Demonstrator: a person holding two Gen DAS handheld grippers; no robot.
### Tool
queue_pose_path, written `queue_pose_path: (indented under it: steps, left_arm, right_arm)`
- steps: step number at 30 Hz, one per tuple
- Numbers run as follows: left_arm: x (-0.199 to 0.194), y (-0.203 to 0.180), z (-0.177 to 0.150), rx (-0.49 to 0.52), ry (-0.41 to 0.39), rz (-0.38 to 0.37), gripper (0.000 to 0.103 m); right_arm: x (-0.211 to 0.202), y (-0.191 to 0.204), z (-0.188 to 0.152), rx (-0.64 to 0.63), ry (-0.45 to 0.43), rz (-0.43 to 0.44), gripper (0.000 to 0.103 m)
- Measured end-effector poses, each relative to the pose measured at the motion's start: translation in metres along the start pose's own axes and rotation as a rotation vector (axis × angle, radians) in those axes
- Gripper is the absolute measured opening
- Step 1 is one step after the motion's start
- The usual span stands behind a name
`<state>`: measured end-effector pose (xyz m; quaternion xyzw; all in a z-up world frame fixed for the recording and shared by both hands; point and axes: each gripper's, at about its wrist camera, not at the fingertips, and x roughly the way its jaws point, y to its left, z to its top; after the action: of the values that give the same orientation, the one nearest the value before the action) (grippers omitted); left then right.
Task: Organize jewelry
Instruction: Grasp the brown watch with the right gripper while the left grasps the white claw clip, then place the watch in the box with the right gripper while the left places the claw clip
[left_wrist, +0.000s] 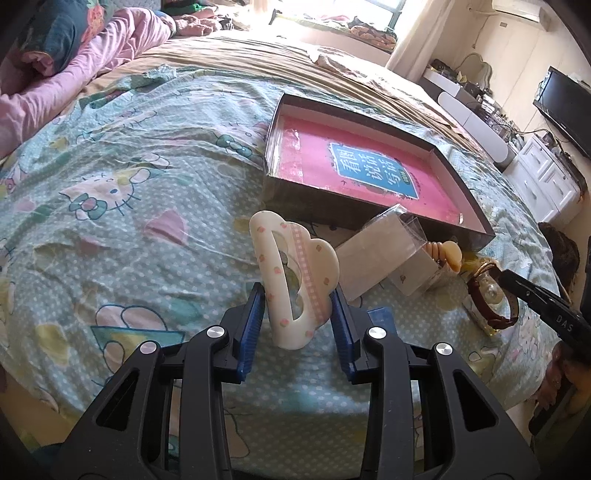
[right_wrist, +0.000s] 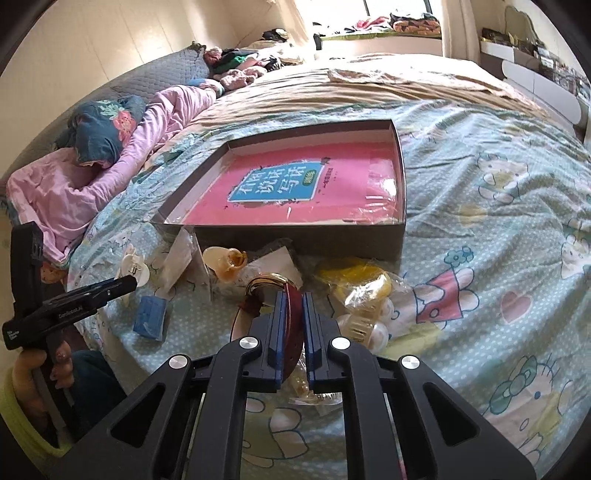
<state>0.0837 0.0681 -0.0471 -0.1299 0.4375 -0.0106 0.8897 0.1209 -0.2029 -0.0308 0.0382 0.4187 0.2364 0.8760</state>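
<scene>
Left gripper pinches stiff, light cloud hair clip; right gripper clamps floppy watch strap, prob leather. Box at 12.

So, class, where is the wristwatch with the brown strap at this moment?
The wristwatch is in the right gripper, its brown strap clamped between the blue pads, just above the bedspread in front of the shallow box, with yellow hair clips to its right.
</scene>
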Motion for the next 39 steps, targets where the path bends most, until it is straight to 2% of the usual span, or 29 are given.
queue_pose_path:
  steps: [4,9,19,30,39]
  left_arm:
    - [-0.012,0.002,0.008,-0.002,-0.04,0.005,0.027]
    - [-0.02,0.0,0.024,-0.002,-0.075,0.005,0.027]
    - [-0.008,-0.013,0.065,0.011,-0.109,-0.006,0.027]
    - [0.035,-0.033,0.099,0.024,-0.076,-0.032,0.027]
    - [0.076,-0.037,0.104,0.055,-0.01,-0.021,0.027]
  right_arm:
    - [-0.011,0.003,0.01,-0.044,-0.053,-0.01,0.008]
    - [-0.02,-0.002,0.026,-0.041,-0.105,-0.01,0.008]
    - [-0.019,-0.013,0.057,-0.025,-0.179,-0.019,0.008]
    - [0.009,-0.025,0.083,0.001,-0.186,-0.047,0.008]
    - [0.043,-0.035,0.093,0.016,-0.152,-0.078,0.008]
